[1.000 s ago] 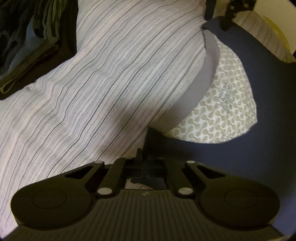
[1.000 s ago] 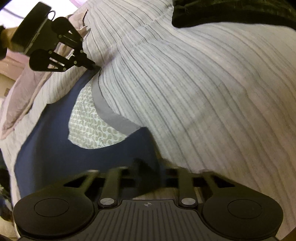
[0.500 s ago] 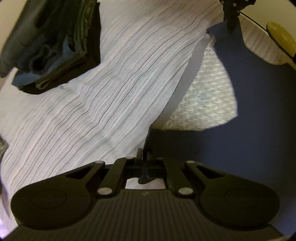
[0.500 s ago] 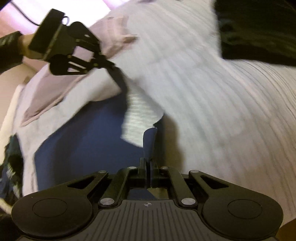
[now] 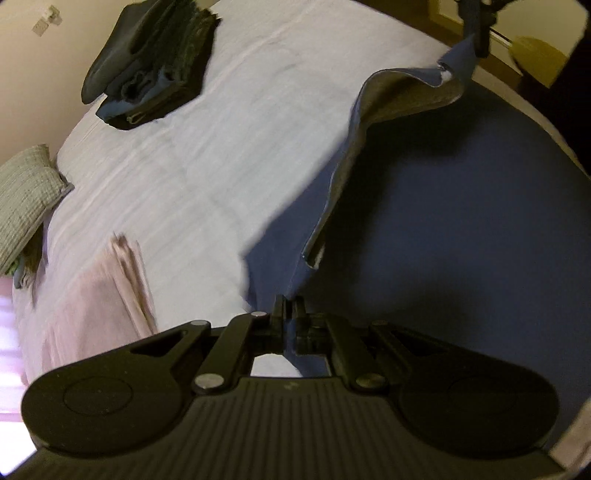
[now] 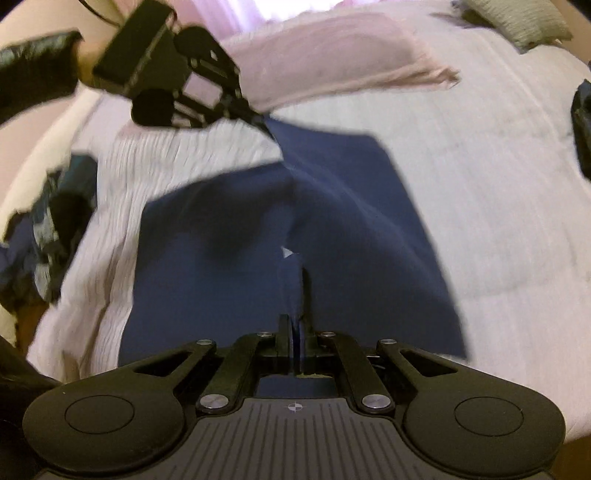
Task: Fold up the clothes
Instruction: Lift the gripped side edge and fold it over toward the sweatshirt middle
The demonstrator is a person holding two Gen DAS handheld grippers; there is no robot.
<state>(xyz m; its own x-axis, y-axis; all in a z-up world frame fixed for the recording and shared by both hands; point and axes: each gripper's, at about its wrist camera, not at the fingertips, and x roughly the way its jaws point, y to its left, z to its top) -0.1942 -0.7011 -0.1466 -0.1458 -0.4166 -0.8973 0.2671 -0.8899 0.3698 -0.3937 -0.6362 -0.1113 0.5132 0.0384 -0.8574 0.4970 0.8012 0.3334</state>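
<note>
A navy blue garment (image 5: 461,229) with a grey neckline band (image 5: 399,96) hangs lifted above the striped white bed sheet (image 5: 221,147). My left gripper (image 5: 290,306) is shut on one top corner of it. My right gripper (image 6: 295,325) is shut on the other top corner; it also shows at the top right of the left wrist view (image 5: 480,33). In the right wrist view the garment (image 6: 229,258) hangs down between the two grippers, with the left gripper (image 6: 264,123) at the upper left.
A stack of folded dark clothes (image 5: 147,62) lies at the far side of the bed. A folded pink cloth (image 5: 99,295) and a grey-green pillow (image 5: 26,199) lie to the left. A heap of dark clothes (image 6: 48,221) sits at the bed's edge.
Both grippers have risen with the navy garment, lifting it off the sheet. The patterned inner lining no longer shows, and more of the bed has come into view.
</note>
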